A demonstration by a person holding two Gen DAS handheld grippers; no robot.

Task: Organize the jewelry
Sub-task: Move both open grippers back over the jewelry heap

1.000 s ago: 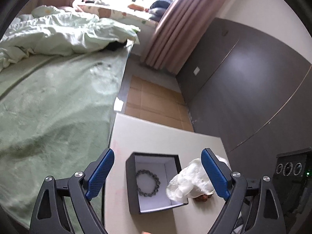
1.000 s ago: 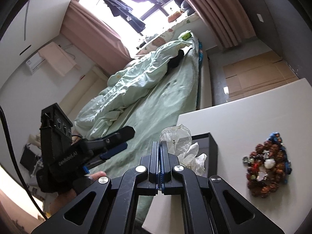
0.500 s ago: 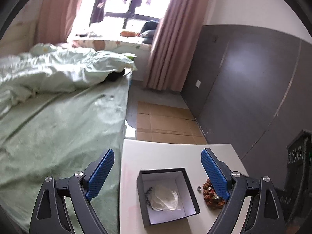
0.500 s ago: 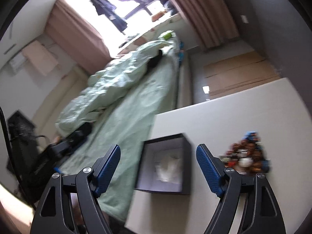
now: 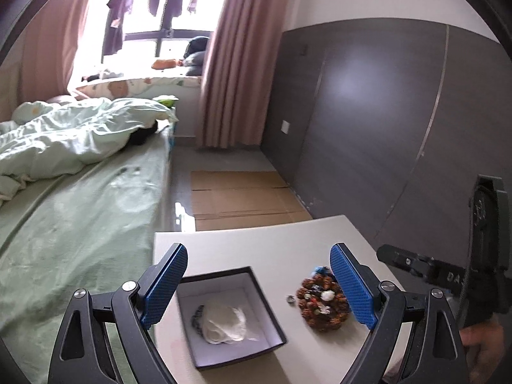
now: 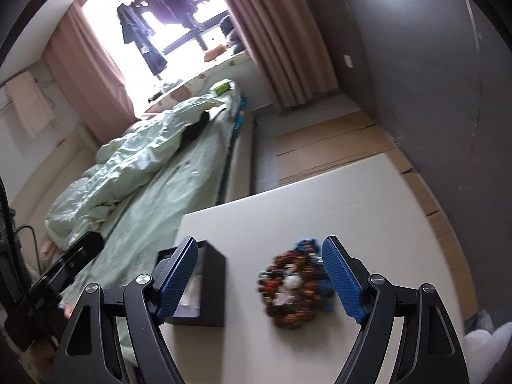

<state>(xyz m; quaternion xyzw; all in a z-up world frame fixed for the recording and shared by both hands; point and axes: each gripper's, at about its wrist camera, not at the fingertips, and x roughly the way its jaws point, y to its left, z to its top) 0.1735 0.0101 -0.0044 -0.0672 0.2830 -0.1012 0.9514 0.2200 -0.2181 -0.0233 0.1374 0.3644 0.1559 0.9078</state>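
On the table [image 6: 320, 204], both tongs, left [image 5: 259, 288] and right [image 6: 259, 283], gaped empty; the right best straddled the bead pile [image 6: 292, 288] squarely before closing.

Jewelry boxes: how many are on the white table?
1. The black box sits near the table's bed-side edge, left of the bead pile. Others may be out of view.

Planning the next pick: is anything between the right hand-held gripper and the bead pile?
Nothing visible. The right hand-held gripper is open, with the bead pile ahead between its fingers; the black box sits off to the left.
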